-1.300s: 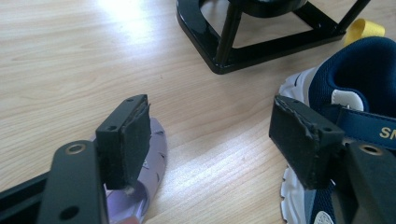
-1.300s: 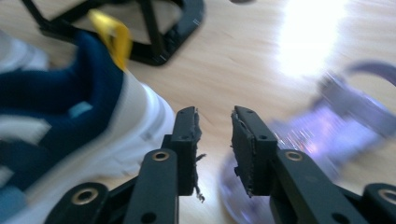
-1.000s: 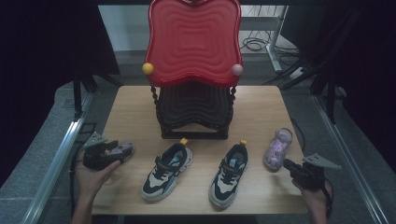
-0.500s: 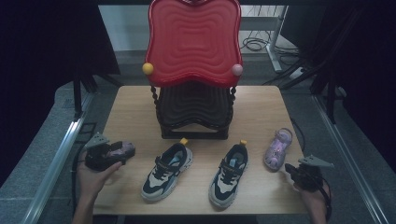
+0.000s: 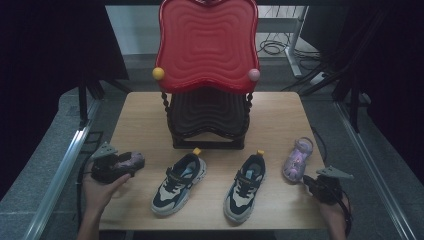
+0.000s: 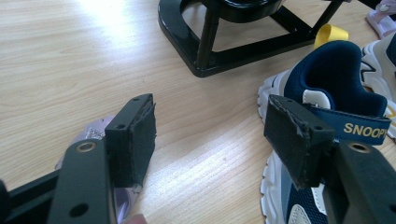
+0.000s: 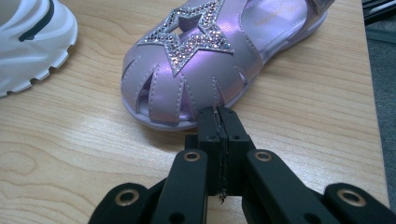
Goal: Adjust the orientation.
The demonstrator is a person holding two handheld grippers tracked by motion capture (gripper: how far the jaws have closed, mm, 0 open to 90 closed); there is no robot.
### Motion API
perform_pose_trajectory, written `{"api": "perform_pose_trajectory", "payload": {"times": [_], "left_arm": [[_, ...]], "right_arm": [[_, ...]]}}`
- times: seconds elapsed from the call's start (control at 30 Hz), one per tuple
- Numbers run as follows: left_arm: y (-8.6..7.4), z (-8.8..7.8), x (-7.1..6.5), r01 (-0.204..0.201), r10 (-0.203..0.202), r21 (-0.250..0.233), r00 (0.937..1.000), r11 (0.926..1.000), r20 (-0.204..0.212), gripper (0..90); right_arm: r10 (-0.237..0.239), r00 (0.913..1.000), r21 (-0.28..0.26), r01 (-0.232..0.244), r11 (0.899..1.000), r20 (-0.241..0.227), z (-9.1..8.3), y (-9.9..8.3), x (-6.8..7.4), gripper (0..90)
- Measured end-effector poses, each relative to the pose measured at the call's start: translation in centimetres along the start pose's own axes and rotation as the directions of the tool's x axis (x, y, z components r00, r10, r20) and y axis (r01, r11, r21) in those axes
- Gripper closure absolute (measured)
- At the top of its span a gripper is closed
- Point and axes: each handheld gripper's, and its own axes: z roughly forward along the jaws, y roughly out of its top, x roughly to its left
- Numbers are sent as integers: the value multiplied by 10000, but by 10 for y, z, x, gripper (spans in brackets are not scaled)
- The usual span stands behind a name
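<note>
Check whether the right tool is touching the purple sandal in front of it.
Cannot tell. In the right gripper view the shut right tool sits right at the toe edge of the purple sandal, with no clear gap or contact visible.

A pair of navy-and-white sneakers stands near the front of the wooden tabletop (image 5: 280, 112) — the left sneaker (image 5: 179, 182) and the right sneaker (image 5: 245, 186), each with a yellow heel loop. Behind them is a black stand (image 5: 207, 120) carrying a red wavy tray (image 5: 207, 45) with a yellow knob (image 5: 158, 73) and a pink knob (image 5: 254, 75). Cables (image 5: 272, 47) lie on the floor beyond.
</note>
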Motion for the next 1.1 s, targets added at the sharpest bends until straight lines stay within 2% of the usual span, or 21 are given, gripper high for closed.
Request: {"api": "perform_pose_trajectory", "payload": {"times": [0.47,0.77,1.1], "left_arm": [[0,4,-2,-98,96,203,9999,9997,112,346],[-1,6,-2,-183,179,281,9997,9994,156,349],[-1,7,-3,-184,177,374,9997,9991,180,349]], "right_arm": [[-297,9994,-9,297,9996,-188,3,5,11,895],[-618,9973,91,622,9980,-392,13,7,23,896],[-641,9971,-12,641,9979,-415,17,10,29,899]]}}
